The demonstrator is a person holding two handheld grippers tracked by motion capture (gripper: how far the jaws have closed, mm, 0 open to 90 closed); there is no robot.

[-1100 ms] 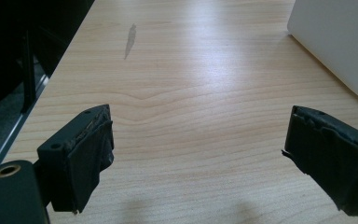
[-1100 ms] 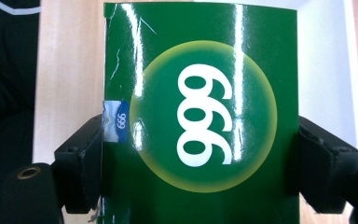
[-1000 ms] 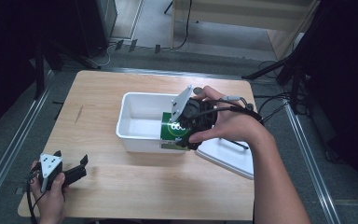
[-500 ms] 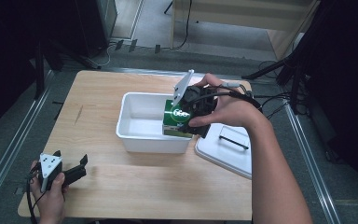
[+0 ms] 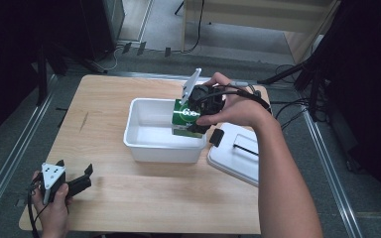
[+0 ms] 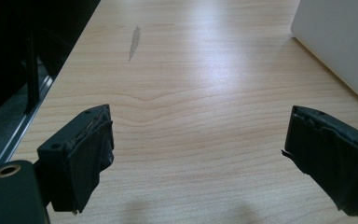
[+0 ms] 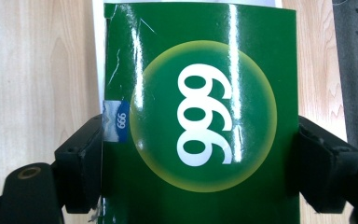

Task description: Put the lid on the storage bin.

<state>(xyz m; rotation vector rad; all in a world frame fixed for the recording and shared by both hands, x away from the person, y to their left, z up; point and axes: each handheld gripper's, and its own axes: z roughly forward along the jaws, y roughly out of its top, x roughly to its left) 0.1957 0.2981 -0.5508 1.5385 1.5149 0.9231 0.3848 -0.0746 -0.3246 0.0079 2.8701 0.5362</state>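
while resting at the near left corner of the wooden table [image 5: 144,198], held low by the left hand [image 5: 54,208]: left gripper [image 5: 74,184], jaws spread wide with bare wood between them, grasping nothing. seen along the same jaws in the left gripper view: pale wood grain, a small grey scuff mark [image 6: 134,41] farther up, and the white outer wall of the tub at the far right edge. next, toward the middle of the table: white plastic tub [image 5: 149,141], rectangular, open on top, inside looking bare apart from the box at its right end. over that right end, partly below the rim and close to the right wall: green box [image 5: 184,118], with white lettering on a round lighter patch, clamped by the right gripper [image 5: 198,111]; cannot tell from the high view whether touching the tub floor. gripped from both sides in the right gripper view, black pads pressed on the left and right edges of the box, a small blue label [image 7: 115,121] near the left pad, wood and a strip of white tub behind. wrapped around this gripper from the right: right hand [image 5: 233,106], forearm reaching in from the bottom right. just right of the tub, flat on the table: white lid [image 5: 238,158] with a dark handle, near the tub wall, partly under the forearm.
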